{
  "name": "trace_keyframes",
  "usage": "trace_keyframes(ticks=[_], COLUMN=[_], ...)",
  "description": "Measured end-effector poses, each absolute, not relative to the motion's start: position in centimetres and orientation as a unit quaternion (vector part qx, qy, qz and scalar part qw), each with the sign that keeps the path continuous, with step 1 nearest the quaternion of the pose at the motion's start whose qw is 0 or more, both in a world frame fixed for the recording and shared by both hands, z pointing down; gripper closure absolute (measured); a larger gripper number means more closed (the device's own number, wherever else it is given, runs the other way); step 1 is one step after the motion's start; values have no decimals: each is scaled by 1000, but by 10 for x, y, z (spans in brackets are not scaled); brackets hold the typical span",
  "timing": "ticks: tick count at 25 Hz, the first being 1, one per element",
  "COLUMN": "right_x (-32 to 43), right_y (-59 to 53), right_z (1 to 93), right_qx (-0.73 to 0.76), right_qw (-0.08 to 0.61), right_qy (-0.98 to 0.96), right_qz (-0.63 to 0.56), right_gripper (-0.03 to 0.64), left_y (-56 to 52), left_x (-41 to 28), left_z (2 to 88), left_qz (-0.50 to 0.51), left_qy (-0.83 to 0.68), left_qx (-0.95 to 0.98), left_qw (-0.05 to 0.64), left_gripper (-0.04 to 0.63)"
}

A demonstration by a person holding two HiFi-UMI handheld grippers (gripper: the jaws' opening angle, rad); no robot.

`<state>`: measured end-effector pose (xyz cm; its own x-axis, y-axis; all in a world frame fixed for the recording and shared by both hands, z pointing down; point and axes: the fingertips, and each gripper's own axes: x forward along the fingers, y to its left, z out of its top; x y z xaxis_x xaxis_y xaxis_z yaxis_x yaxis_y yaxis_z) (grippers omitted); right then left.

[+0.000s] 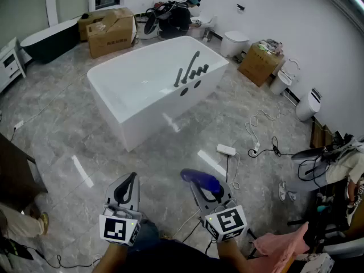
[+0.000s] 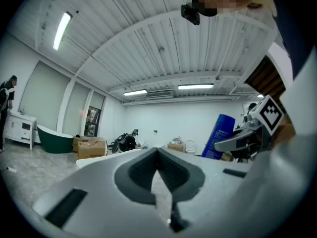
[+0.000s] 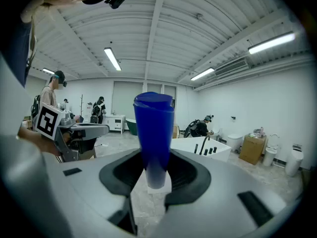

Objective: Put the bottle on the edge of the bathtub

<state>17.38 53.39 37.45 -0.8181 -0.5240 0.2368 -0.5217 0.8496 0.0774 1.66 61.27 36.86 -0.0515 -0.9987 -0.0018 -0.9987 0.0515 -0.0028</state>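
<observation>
A: "Floor and walls?"
B: "Glossy grey veined floor (image 1: pixel 62 124); plain white wall (image 1: pixel 284 10)."
A: "Ceiling?"
B: "Ribbed white ceiling (image 2: pixel 148 48) with long strip lights (image 3: pixel 113 58)."
A: "Furnishings?"
B: "White cabinet (image 1: pixel 10 61) at left; dark green tub (image 1: pixel 48 41) beside cardboard boxes (image 1: pixel 111 32); toilet (image 1: pixel 234 41) against the far wall."

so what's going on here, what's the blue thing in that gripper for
A person holds a two-jaw gripper in each hand. The right gripper is clamped on a tall blue bottle, upright between its jaws. The left gripper is shut and empty. The white freestanding bathtub with black tap fittings on its rim stands ahead across the grey marble floor; the bottle is not on its edge yet.
</observation>
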Motion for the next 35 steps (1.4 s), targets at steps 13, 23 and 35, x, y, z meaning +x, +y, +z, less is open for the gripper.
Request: trace_keyframes(ticks=[13,23,35], right_x=[257,247,143], right_y=[607,598,489], right_z=[384,370,368], right_qx=[236,241,293], right_qw=[130,106,106], right_qy=[-963,-965,-950], right_qz=[13,9,-5], right_gripper=[457,457,457], left_y=[701,693,572], left_x=[128,123,-1], left_z=[371,359,359], left_qz=[-12,-21,4], left_qy=[743,740,720], left_qx=[-669,-672,-694], left_qw=[-9,4,19], left_gripper=[595,595,595])
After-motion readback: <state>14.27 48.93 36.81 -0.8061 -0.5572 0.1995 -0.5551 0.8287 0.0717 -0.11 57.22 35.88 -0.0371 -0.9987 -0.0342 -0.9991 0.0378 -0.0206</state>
